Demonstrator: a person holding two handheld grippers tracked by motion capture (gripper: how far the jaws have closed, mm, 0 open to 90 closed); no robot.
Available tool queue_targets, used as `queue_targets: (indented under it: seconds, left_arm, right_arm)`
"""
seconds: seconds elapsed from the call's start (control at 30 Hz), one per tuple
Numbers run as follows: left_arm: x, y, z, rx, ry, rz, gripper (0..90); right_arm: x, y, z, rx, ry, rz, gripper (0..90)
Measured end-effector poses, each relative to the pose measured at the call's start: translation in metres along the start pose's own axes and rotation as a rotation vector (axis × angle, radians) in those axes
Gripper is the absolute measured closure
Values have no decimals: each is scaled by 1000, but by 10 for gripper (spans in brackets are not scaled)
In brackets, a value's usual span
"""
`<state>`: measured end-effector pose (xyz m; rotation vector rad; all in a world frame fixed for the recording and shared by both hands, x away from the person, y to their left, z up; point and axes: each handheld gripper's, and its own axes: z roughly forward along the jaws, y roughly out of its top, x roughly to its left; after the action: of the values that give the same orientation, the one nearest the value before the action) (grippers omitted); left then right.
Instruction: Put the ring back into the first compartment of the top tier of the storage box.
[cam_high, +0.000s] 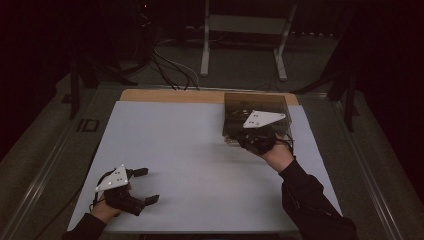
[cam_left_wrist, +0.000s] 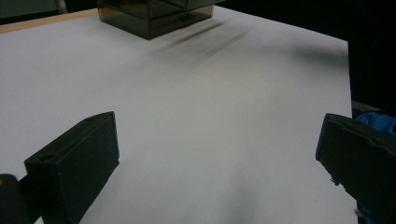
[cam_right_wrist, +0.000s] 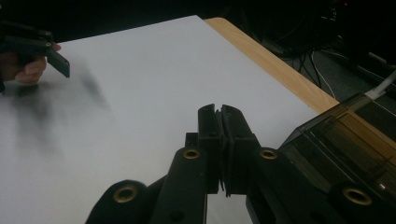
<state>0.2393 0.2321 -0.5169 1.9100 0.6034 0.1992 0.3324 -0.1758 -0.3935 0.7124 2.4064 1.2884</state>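
My right gripper (cam_right_wrist: 223, 112), fingers pressed together on nothing, hovers beside the smoky box (cam_high: 255, 115) at the table's (cam_high: 200, 165) far right corner. My left gripper (cam_high: 145, 185) rests at the near left, fingers spread. I should spread the right fingers before reaching for the box.
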Motion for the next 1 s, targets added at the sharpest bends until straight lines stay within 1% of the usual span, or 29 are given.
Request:
queue_targets:
  seconds: [0.57,0.73,1.0]
  left_arm:
    - [0,0,0,1,1,-1,11]
    - [0,0,0,0,0,-2,11]
    - [0,-1,0,0,0,-4,11]
  right_arm:
    - [-19,2,2,5,-45,22,876]
    - [-29,0,8,10,-68,53,876]
    - [-37,-2,14,22,-87,65,876]
